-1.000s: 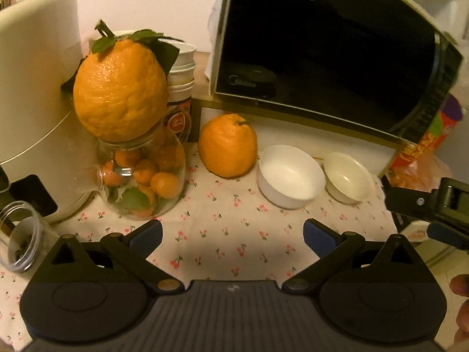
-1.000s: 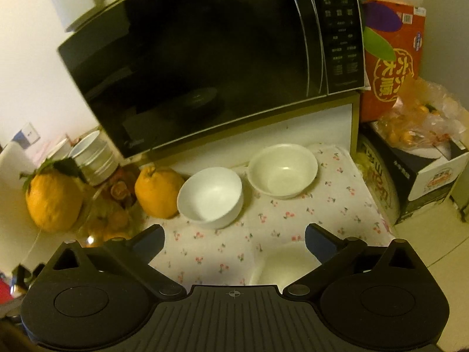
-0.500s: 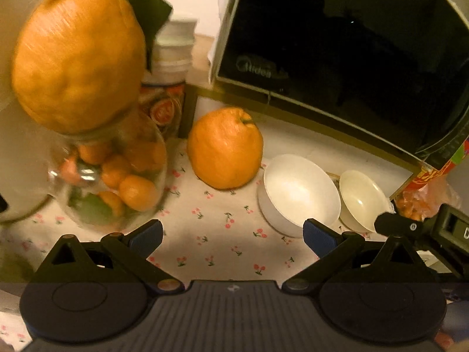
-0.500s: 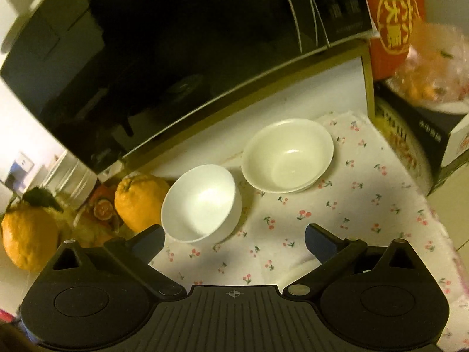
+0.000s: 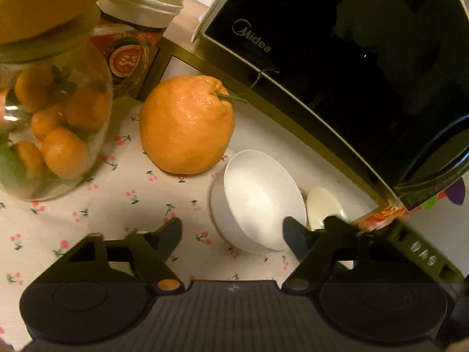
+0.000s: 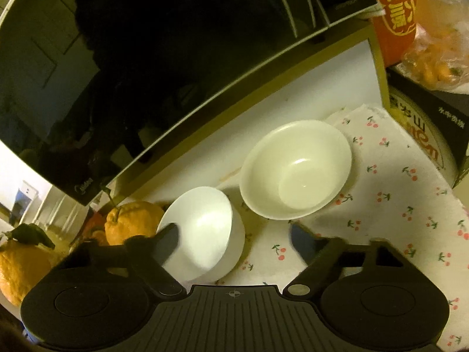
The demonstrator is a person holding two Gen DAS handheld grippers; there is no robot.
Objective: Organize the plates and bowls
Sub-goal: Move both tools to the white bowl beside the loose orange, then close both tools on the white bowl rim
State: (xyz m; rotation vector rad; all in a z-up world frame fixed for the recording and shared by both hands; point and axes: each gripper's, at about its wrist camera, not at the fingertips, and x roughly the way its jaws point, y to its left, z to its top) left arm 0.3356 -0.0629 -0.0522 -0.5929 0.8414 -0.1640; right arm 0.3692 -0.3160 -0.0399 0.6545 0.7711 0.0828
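Two white bowls are sitting side by side on a cherry-print tablecloth (image 6: 390,176) under a black Midea microwave (image 5: 337,58) as a pair of handheld grippers is hovering over them. The left gripper (image 5: 233,234) is hanging with its fingers spread wide and gripping nothing, its right fingertip (image 5: 293,234) overlapping the near rim of the deep white bowl (image 5: 258,199); whether it touches cannot be told. The right gripper (image 6: 234,242) is likewise spread wide and empty-handed, its left fingertip (image 6: 170,240) showing over that same deep white bowl (image 6: 205,228) while its other finger is lying over bare cloth. The wider, shallower cream bowl (image 6: 296,170) is resting just beside the deep one, on the side toward an orange carton (image 6: 392,11), the two rims nearly meeting. A large knobbly orange (image 5: 187,126) with a stem is sitting just beside the deep bowl on its other side, and farther along a glass jar of small oranges (image 5: 52,135) is standing on the cloth. A bag of small oranges (image 6: 436,61) is lying on top of a printed box (image 6: 433,135) at the cloth's far edge.
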